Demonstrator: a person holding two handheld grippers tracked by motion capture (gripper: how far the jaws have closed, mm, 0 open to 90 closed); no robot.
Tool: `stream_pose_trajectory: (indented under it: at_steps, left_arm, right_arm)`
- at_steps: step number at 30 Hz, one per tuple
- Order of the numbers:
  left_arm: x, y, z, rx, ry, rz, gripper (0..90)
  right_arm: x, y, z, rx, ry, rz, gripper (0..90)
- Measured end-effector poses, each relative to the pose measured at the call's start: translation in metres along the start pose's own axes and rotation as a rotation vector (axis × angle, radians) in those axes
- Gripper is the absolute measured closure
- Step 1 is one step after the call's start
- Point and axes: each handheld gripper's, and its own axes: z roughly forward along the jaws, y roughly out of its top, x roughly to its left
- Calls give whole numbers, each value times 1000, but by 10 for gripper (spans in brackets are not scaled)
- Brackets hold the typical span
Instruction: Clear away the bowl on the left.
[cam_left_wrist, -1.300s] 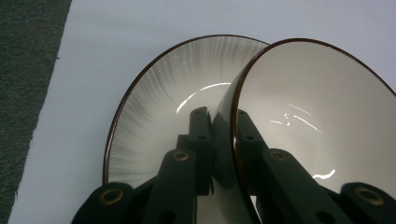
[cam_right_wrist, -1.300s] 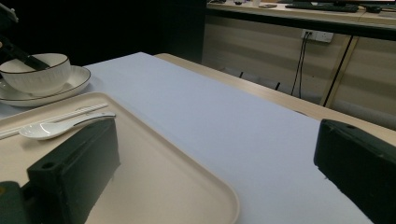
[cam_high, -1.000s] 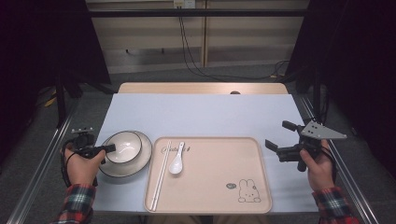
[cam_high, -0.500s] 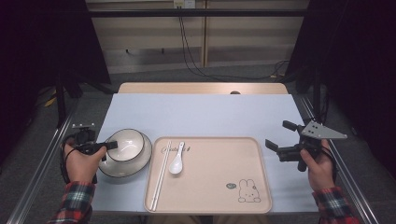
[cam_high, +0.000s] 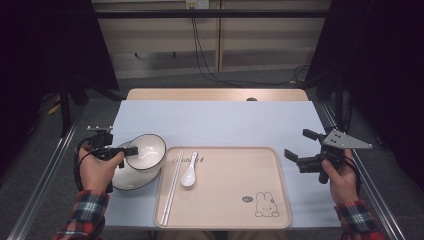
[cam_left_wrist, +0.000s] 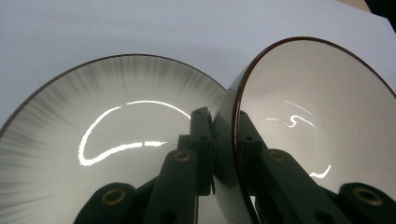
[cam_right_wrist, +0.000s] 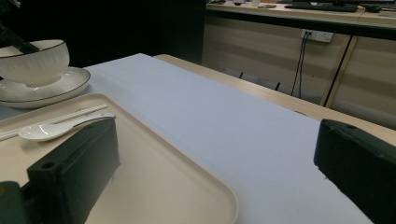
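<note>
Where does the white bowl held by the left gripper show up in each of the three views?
High view: the bowl is left of centre, tilted above the plate, its rim pinched by the left gripper.
Left gripper view: the bowl fills the right half, its dark rim clamped between the black jaws.
Right gripper view: the bowl sits far upper left, above the plate.
Shared landmark: the plate beneath the bowl.

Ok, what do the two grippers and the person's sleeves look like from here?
Both are black hand-held tools. The left gripper has black fingers with round screw holes, and a black cable loops beside that hand. The right gripper has blocky black fingers and carries a grey three-cornered plate on top. The sleeves are red, dark and white plaid flannel.
</note>
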Motion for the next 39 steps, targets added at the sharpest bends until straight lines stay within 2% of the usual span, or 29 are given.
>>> stream_pose_trajectory:
  at_steps: [4,5,6,9,12,14,16,17,19,20,21,23,25,26,27,29,32,33,34,39]
  left_arm:
    - [-7,2,0,20,-9,20,821]
    - [-9,2,2,7,-13,-1,821]
    - [-10,2,1,29,-21,21,820]
    - [-15,3,3,39,-43,33,820]
    - [-20,4,5,57,-43,58,821]
    - [-23,4,6,65,-60,53,820]
    - [-27,4,8,68,-65,66,820]
    - [-30,3,10,57,-70,46,820]
    - [-33,2,11,78,-79,73,820]
    - [-36,2,13,73,-85,63,820]
    - [-38,1,13,85,-90,87,820]
    - [-42,1,15,95,-98,102,820]
    - [-46,-1,18,86,-108,80,820]
    - [-46,0,18,108,-111,109,820]
    - [-47,0,19,118,-116,114,820]
    - [-51,-2,22,119,-127,98,820]
    - [-56,-2,23,133,-134,133,820]
    - [-58,-2,24,127,-134,120,820]
    - [-59,-2,24,139,-140,140,820]
    - [-69,-2,27,131,-165,148,820]
  right_arm:
    - [0,0,1,-1,0,-2,0]
    - [1,0,0,1,-5,1,0]
    - [0,0,0,2,1,-2,0]
    - [0,0,0,0,0,-2,0]
    - [0,0,0,2,1,0,0]
    - [0,0,1,-1,-2,3,0]
    - [0,0,0,0,-4,2,0]
    - [0,0,0,1,-1,-2,0]
    - [0,0,0,2,-1,-2,0]
    - [-1,0,0,1,1,-2,0]
    - [0,0,0,1,3,-1,0]
    - [0,0,0,2,-6,-3,0]
    - [0,0,0,0,-4,-2,0]
    - [0,0,0,1,2,-2,0]
    - [0,0,0,1,0,-1,0]
    - [0,0,0,-1,-5,2,0]
    - [0,0,0,-2,-7,4,0]
    - [0,0,1,-3,-4,3,0]
    - [0,0,1,-2,-1,3,0]
    - [0,0,1,-1,-5,6,0]
